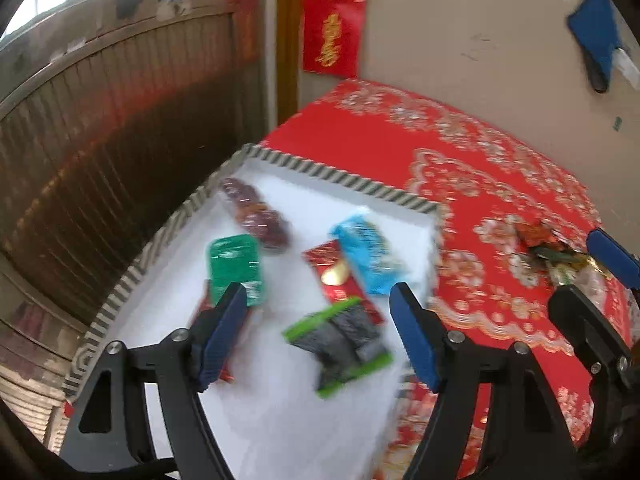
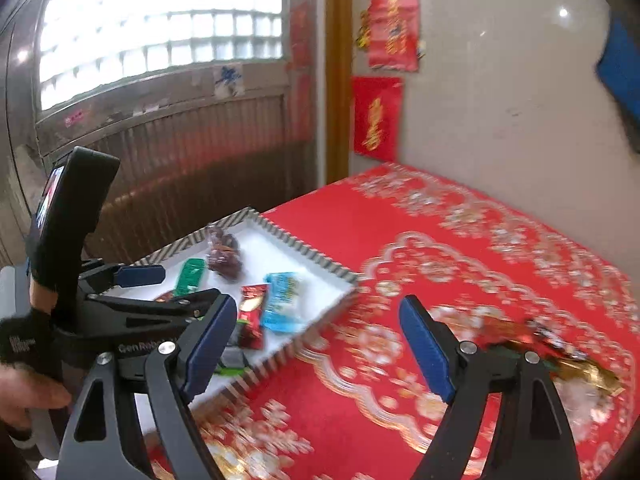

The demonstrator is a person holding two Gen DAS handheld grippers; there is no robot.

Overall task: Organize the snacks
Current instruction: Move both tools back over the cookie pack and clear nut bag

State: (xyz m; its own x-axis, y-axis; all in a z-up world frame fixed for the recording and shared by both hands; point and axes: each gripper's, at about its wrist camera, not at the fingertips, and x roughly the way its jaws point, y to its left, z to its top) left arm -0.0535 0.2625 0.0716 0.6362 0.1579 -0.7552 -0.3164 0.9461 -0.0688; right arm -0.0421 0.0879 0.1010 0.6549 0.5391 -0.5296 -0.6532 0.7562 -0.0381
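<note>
Left wrist: green-black packet [image 1: 340, 346] lies diagonally in tray [image 1: 340, 178]; both grippers' jaws gape empty.

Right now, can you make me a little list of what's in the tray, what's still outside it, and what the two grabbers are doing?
tray: white, striped rim, on the red cloth
in tray: green pack, blue pack, red pack, dark-and-green pack, dates bag
outside tray: gold and brown wrappers on the cloth
left gripper: open, empty, over the tray
right gripper: open, empty, over the tray's edge
</note>
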